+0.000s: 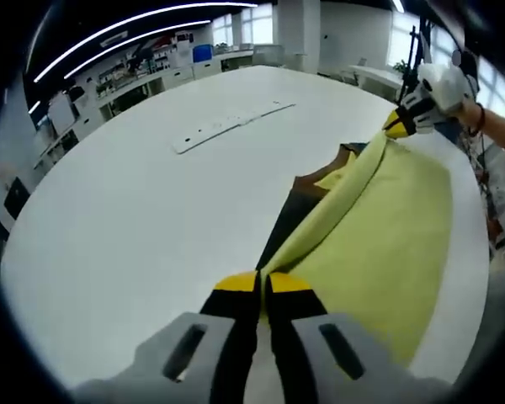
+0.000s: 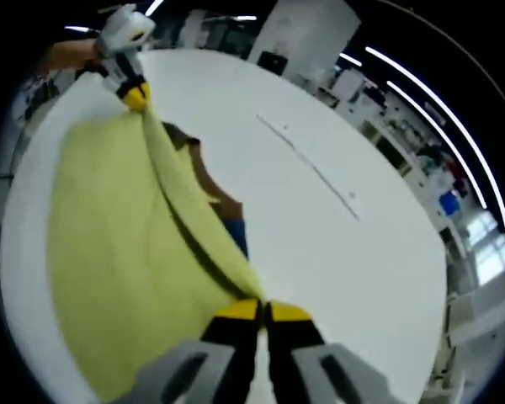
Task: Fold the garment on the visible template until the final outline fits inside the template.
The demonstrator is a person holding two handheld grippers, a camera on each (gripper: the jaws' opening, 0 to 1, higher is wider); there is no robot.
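A pale yellow garment [image 1: 387,244] lies on the white table [image 1: 151,227], its folded edge lifted and stretched between both grippers. My left gripper [image 1: 262,282] is shut on one end of that edge. The right gripper [image 1: 397,124] comes in at the far right, shut on the other end. In the right gripper view my right gripper [image 2: 261,309] pinches the yellow garment [image 2: 118,252], and the left gripper [image 2: 135,97] holds the far end. A dark template [image 1: 299,202] with brown and blue parts peeks out from under the cloth; it is the dark template [image 2: 223,206] beside the fold.
A long white strip [image 1: 227,124] lies on the table beyond the garment, also the thin strip [image 2: 311,164]. A person's hand [image 1: 488,122] holds the right gripper. Desks, shelves and windows ring the room behind the table.
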